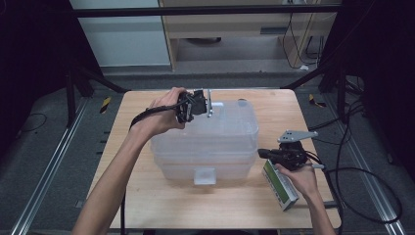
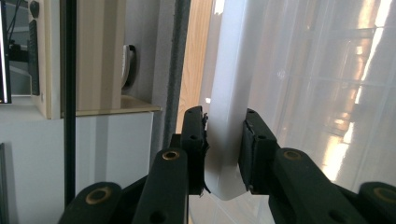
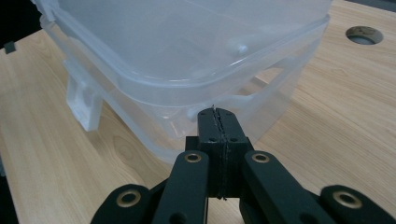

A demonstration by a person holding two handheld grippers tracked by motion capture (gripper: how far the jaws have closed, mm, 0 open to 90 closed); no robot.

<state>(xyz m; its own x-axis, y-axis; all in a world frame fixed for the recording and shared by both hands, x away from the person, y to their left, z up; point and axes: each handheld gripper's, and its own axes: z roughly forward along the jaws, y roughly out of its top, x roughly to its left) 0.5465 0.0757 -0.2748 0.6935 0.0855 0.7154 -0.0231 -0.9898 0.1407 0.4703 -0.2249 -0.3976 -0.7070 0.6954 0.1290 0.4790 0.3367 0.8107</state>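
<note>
A clear plastic storage box point(image 1: 205, 142) with a lid stands in the middle of the wooden table point(image 1: 161, 200). At its far left edge my left gripper point(image 1: 211, 106) is shut on the box's white latch flap point(image 2: 229, 116), one pad on each side of it point(image 2: 224, 149). My right gripper point(image 1: 262, 153) hovers at the box's near right corner, shut with nothing between its pads point(image 3: 218, 126). Just beyond its tips lies the box's rounded corner point(image 3: 187, 60). The front latch point(image 1: 204, 176) hangs down at the near side.
A flat green and white pack point(image 1: 280, 185) lies on the table under my right hand. A round hole point(image 3: 364, 35) is cut in the tabletop beyond the box. Black frame legs and cables stand around the table.
</note>
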